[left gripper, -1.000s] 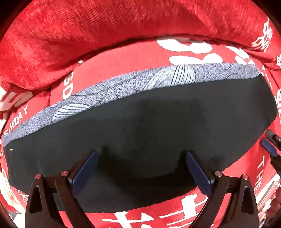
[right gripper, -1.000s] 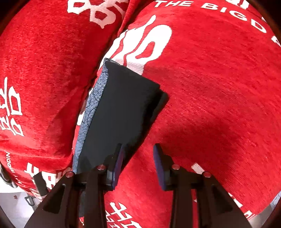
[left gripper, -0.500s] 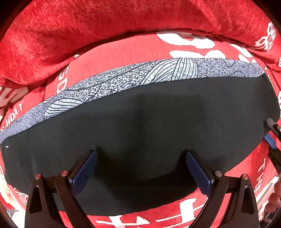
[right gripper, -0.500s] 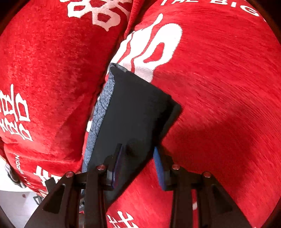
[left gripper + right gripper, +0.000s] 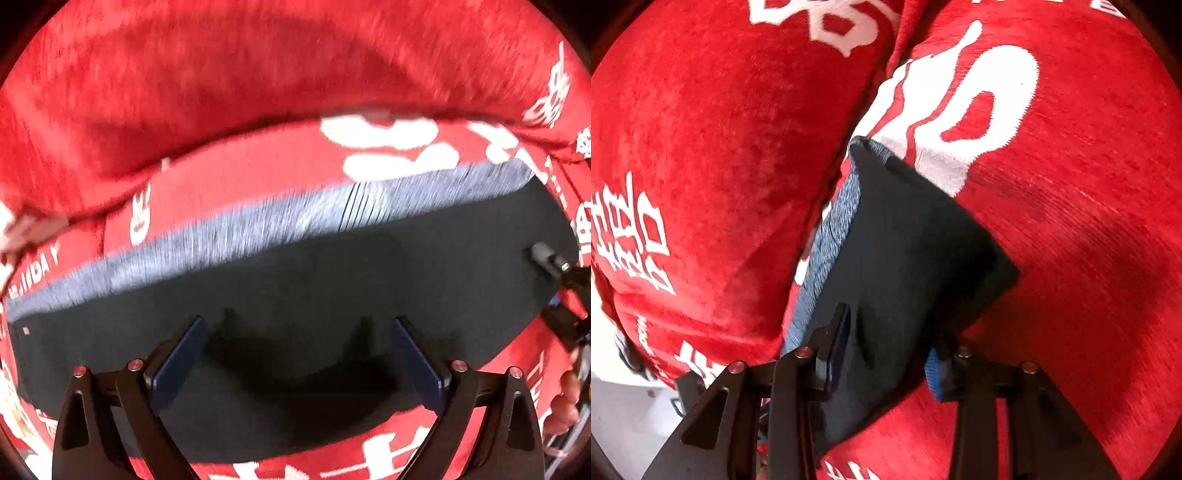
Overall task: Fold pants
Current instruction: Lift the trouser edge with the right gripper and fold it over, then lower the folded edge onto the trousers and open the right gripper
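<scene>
You had the pants (image 5: pixel 332 288) lying folded into a long dark strip on the red sofa (image 5: pixel 1071 184) seat, tucked near the back cushion. Your left gripper (image 5: pixel 295 354) hovered over the middle, spread wide and holding nothing, probably to pin the fold. Your right gripper (image 5: pixel 886 350) straddled one short end, the edge between its pads, likely for the next fold. A grey patterned layer peeked out along the far edge.

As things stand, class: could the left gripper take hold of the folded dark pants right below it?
Probably yes. The left gripper hangs open over the pants, with nothing between them; the right gripper works only the far end.
</scene>
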`<state>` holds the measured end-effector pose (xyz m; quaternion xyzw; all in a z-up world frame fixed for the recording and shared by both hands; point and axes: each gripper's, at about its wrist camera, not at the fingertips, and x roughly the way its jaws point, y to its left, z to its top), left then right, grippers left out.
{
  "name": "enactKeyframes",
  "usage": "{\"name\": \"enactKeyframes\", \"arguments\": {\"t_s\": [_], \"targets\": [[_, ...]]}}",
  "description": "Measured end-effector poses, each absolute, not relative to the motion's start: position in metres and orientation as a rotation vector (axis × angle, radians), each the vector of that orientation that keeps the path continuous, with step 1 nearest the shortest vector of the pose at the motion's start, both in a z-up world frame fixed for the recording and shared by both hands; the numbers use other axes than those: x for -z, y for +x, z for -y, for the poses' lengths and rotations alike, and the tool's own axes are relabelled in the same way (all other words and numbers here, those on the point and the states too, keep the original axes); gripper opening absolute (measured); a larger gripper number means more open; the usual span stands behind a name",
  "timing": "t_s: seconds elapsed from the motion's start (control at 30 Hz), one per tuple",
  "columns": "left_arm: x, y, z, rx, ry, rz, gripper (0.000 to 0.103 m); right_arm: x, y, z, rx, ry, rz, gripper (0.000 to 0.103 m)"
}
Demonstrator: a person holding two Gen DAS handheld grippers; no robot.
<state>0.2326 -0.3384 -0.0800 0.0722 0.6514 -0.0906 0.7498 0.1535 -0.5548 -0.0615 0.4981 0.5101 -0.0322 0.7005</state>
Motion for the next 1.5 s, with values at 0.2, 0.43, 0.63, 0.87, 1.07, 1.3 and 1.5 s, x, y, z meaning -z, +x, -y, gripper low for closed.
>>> {"name": "enactKeyframes", "arguments": {"t_s": [0.2,0.43,0.63,0.87,1.07,1.3,1.5], "targets": [[0.108,0.245,0.358,0.146,0.185,-1.441,0.100,0.059,0.157,0.555,0.097,1.158,-1.152,0.014],[0.119,0.234,0.358,0.145,0.173,-1.382,0.103,0.008,0.172,0.531,0.005,1.020,-1.109,0.014],[0.110,0.241,0.337,0.185,0.121,-1.415,0.103,-0.040,0.186,0.483,-0.090,0.814,-1.108,0.014],[0.071,0.238,0.269,0.185,0.050,-1.344,0.103,-0.084,0.195,0.408,-0.179,0.507,-1.129,0.014],[0.049,0.238,0.166,0.102,0.044,-1.294,0.103,-0.084,0.196,0.313,-0.236,0.278,-1.175,0.014],[0.054,0.216,0.051,-0.044,0.032,-1.337,0.103,-0.009,0.187,0.179,-0.225,0.016,-1.319,0.017],[0.056,0.204,-0.003,-0.061,-0.026,-1.353,0.103,0.033,0.160,0.104,-0.073,-0.383,-1.332,0.031]]}}
